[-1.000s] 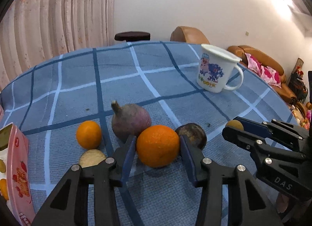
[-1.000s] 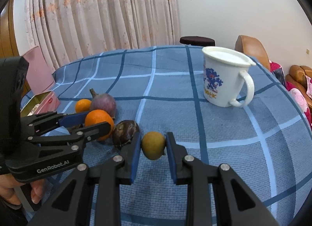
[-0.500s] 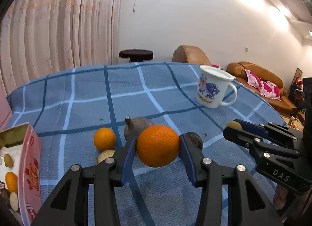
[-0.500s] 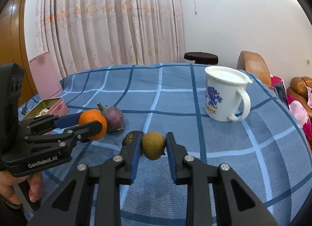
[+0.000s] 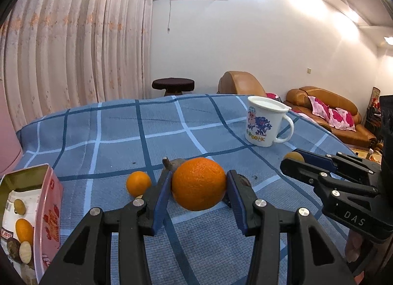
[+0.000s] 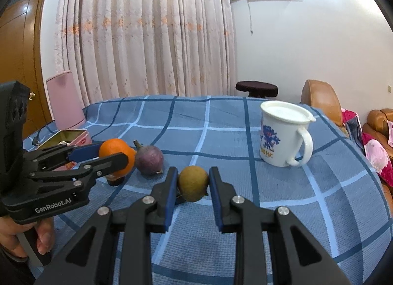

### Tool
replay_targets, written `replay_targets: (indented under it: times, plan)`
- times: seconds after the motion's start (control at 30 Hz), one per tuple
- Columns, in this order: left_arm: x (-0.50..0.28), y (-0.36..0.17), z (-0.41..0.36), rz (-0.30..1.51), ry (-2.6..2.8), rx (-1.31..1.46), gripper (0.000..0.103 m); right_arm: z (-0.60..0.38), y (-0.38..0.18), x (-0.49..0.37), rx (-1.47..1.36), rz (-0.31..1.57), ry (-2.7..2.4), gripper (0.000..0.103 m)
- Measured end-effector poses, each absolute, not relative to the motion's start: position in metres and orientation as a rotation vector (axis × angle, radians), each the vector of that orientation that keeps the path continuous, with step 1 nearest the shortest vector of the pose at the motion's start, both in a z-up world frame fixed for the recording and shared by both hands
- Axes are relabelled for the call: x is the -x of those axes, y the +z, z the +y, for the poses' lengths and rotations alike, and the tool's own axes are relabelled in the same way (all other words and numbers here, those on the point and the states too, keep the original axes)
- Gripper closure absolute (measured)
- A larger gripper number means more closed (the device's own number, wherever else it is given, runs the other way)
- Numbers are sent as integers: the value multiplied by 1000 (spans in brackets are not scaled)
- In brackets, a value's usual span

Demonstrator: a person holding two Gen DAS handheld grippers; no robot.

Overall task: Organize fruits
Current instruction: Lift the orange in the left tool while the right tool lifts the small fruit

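Count: two oranges [image 5: 198, 187] [image 5: 138, 183], one purple fruit [image 6: 149, 159], one yellow-brown fruit [image 6: 193, 183], one mug [image 6: 282, 137] (lidded), one tin [image 5: 46, 213].

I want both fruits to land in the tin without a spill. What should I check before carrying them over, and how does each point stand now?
1. Left gripper holds the big orange between both fingers: ok.
2. Right gripper holds the small brown fruit squarely: ok.
3. Both fruits lifted off the tablecloth: ok.
4. Pink tin open: ok.
5. Room left inside the tin: cannot tell; fruit already lies in it and part is cut off.
6. Mug away from the route to the tin: ok, it stands on the far side.
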State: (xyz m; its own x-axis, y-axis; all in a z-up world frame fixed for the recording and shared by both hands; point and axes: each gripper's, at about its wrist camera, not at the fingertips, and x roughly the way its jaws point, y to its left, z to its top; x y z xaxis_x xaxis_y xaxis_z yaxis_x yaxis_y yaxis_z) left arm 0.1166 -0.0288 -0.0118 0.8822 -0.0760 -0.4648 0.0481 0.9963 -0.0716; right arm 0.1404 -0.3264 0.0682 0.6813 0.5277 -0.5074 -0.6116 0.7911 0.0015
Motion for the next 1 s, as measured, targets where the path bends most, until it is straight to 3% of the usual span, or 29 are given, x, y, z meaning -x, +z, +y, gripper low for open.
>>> replay_targets:
  times: [1.0]
  plan:
    - [-94, -8, -17, 449, -37, 66, 56, -313, 74, -117, 207, 408, 627, 74]
